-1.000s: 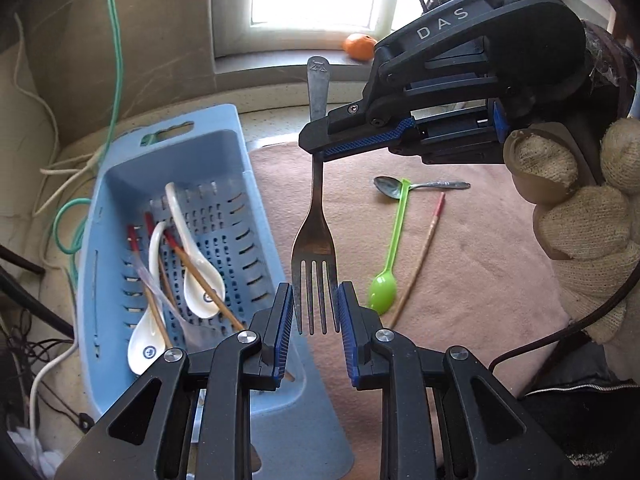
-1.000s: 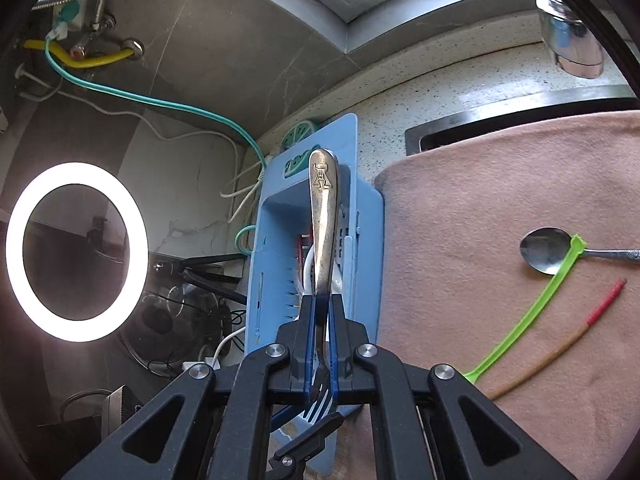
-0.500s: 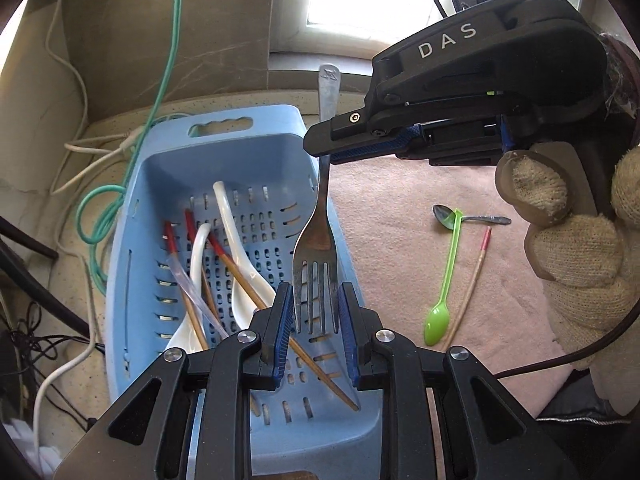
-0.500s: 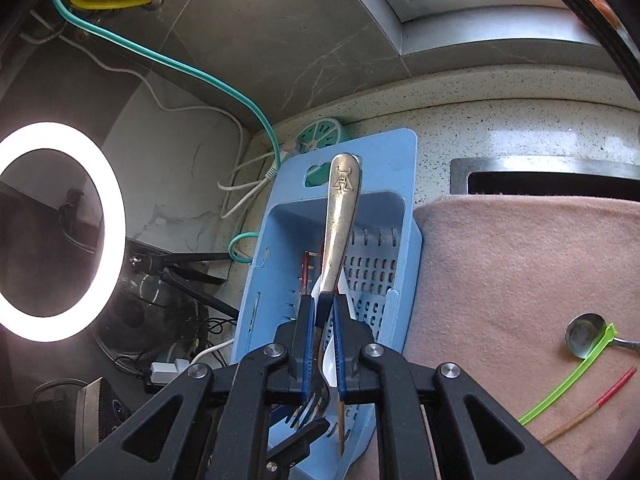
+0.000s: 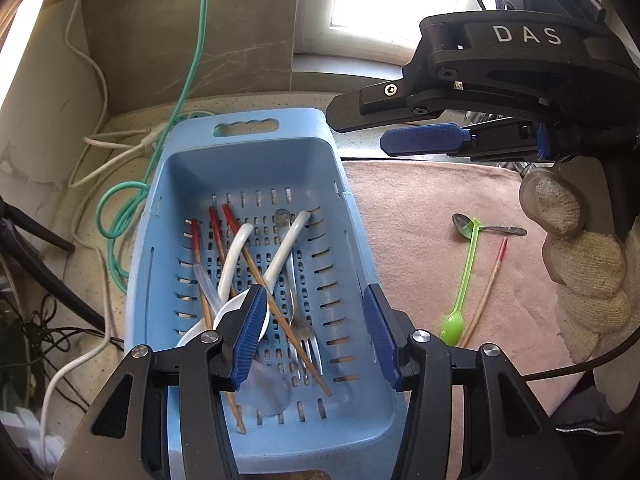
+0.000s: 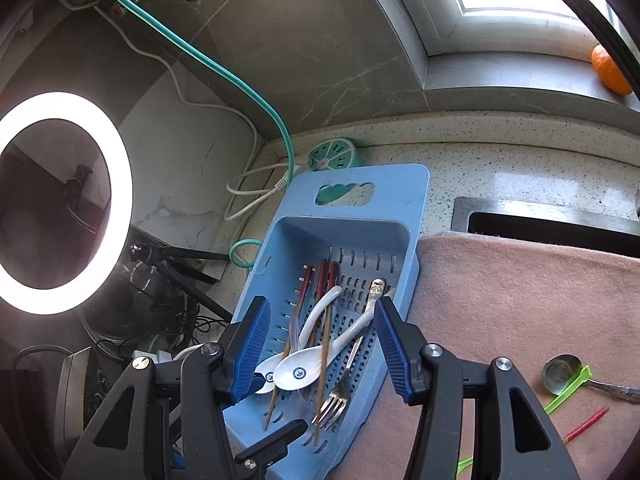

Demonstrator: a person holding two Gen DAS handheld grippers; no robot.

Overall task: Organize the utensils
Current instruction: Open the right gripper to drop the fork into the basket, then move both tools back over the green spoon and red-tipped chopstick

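A blue slotted basket (image 5: 352,240) (image 6: 412,208) holds white ceramic spoons (image 5: 236,256) (image 6: 304,368), red-tipped chopsticks (image 5: 212,228) and a metal fork (image 5: 294,280) (image 6: 340,392) lying flat. My left gripper (image 5: 316,328) is open and empty above the basket's near end. My right gripper (image 6: 318,344) is open and empty above the basket; it also shows in the left wrist view (image 5: 400,128). On the pink cloth (image 5: 420,216) lie a green plastic spoon (image 5: 464,280), a metal spoon (image 5: 464,226) and a single chopstick (image 5: 486,288).
A green cable (image 5: 192,56) and white cords (image 5: 100,160) run along the speckled counter left of the basket. A round green power socket (image 6: 334,156) sits behind it. A sink opening (image 6: 552,224) lies beyond the cloth. An orange (image 6: 610,70) is on the windowsill. A ring light (image 6: 60,200) glows at left.
Both grippers opened. The fork, held upright by the right gripper between the left jaws, dropped and now lies in the basket.
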